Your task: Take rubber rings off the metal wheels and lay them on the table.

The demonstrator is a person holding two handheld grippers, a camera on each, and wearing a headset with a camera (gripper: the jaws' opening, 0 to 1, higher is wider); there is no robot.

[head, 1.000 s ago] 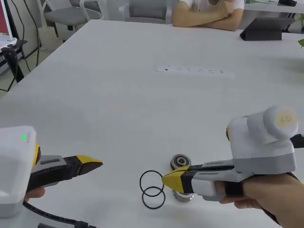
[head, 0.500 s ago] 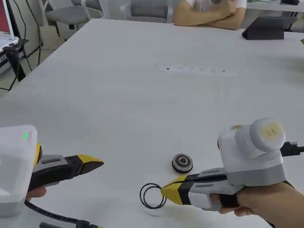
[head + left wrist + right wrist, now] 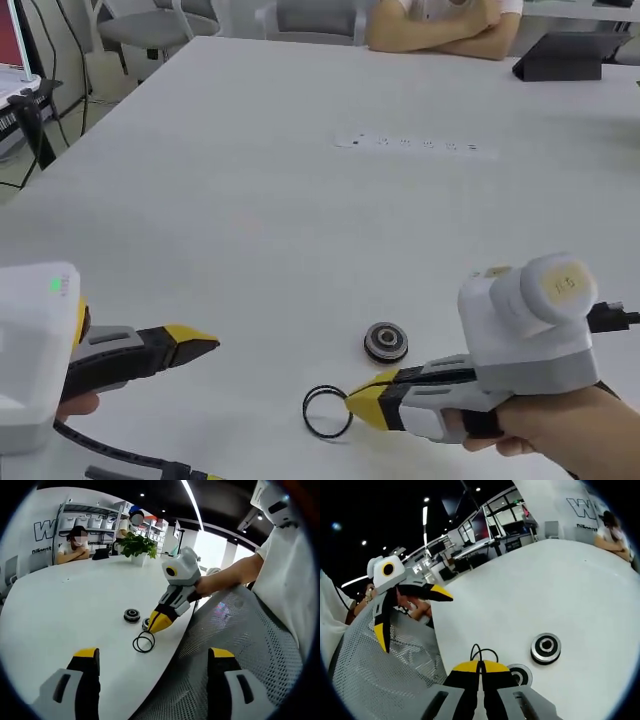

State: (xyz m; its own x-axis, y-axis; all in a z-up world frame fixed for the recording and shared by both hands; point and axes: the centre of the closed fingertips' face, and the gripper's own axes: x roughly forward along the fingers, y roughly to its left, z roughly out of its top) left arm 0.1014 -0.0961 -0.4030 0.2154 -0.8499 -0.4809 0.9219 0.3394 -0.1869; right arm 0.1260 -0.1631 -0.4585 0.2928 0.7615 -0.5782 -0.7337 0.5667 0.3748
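Withdrawn rightward, right gripper (image 3: 352,402) clenched on 2 rubber rings (image 3: 326,412); left gripper (image 3: 154,654) released, hovering.

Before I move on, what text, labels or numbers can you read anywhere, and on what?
"W": large dark letter on the white wall; what follows is not readable.
Smaller line under it: too blurred to read.
Marks on the power strip: too small.
Mark on the round cap of the right claw: blurred.
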